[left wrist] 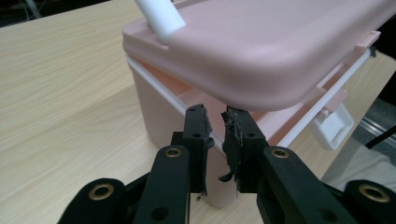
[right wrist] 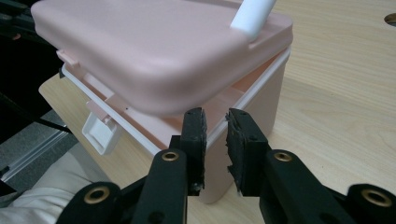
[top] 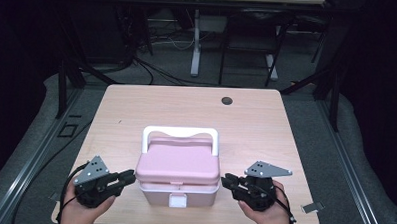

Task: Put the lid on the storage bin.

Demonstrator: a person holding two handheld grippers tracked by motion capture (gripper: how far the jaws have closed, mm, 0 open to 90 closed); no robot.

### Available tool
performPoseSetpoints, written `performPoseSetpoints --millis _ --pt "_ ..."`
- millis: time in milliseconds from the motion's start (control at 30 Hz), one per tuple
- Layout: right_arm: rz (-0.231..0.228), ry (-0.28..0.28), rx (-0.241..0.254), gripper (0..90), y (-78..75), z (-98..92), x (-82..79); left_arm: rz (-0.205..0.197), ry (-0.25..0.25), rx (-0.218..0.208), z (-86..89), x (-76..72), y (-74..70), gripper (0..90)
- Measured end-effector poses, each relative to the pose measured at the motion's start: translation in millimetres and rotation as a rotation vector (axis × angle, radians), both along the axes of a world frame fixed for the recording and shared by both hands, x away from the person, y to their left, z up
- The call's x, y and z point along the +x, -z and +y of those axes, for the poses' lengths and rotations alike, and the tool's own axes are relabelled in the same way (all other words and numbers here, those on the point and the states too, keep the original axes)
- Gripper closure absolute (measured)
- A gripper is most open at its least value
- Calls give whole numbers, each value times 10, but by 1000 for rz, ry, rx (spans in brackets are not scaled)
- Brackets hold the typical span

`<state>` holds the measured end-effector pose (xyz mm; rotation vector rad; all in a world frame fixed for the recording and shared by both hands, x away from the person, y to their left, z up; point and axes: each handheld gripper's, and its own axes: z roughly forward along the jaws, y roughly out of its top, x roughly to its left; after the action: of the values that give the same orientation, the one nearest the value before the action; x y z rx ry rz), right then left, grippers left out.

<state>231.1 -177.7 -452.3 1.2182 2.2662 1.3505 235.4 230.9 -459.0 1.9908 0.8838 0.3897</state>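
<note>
The high view looks forward and down from above the near edge of the table [top: 136,105], taking in the whole top and the floor beyond. Each gripper view sits low and very close, looking along its own jaws at one front corner of the pink box [left wrist: 261,51] from opposite sides. All three views share the box [top: 178,166] and the tabletop.

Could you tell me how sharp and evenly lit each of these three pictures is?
High view: the table is evenly lit, the room behind nearly black, and the pink box is slightly soft. Left gripper view: the left tool is sharp, with the lid's near corner blurred. Right gripper view: the right tool is crisp, the white latch soft, with no harsh glare.
</note>
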Motion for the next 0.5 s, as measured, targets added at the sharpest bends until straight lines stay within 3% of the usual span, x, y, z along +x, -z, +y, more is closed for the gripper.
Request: performPoseSetpoints --millis 333,500 --pt "5 19 13 758 22 -40 15 2 -27 -12 86 32 29 739" --pt "-2 25 18 741 25 -52 19 -1 -38 -17 105 50 40 675"
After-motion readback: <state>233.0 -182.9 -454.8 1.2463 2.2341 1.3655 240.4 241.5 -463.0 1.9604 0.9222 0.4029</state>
